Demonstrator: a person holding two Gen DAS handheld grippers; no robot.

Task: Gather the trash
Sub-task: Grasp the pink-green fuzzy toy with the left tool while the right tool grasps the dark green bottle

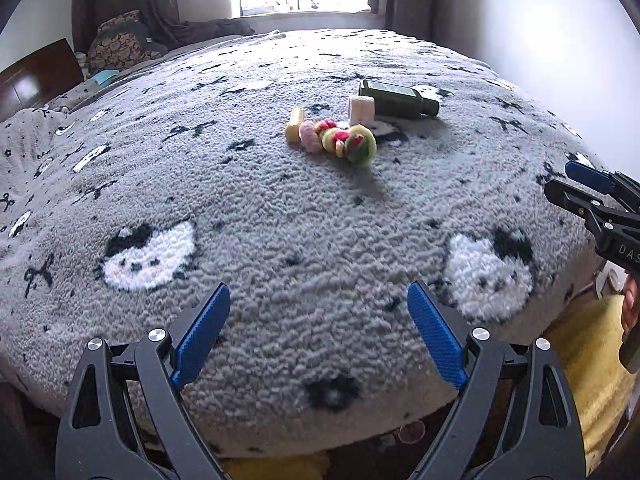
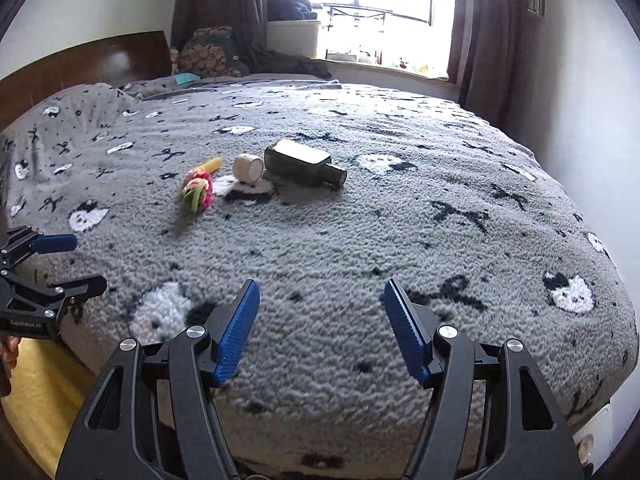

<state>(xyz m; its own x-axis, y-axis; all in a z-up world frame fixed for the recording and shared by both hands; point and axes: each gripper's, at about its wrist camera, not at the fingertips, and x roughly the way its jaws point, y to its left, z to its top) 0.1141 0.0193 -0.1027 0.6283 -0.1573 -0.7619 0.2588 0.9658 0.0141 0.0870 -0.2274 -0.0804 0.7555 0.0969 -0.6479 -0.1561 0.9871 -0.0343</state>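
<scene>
A dark green glass bottle lies on its side on the grey patterned blanket, also in the right wrist view. A small white cup lies beside it. A colourful plush toy with a yellow end lies to their left. My left gripper is open and empty above the bed's near edge. My right gripper is open and empty, also over the near edge. Each gripper shows at the side of the other's view.
The bed has a wooden headboard at the left with pillows and cushions. A window with brown curtains is at the far end. A white wall runs along the right. Yellow floor shows below the bed edge.
</scene>
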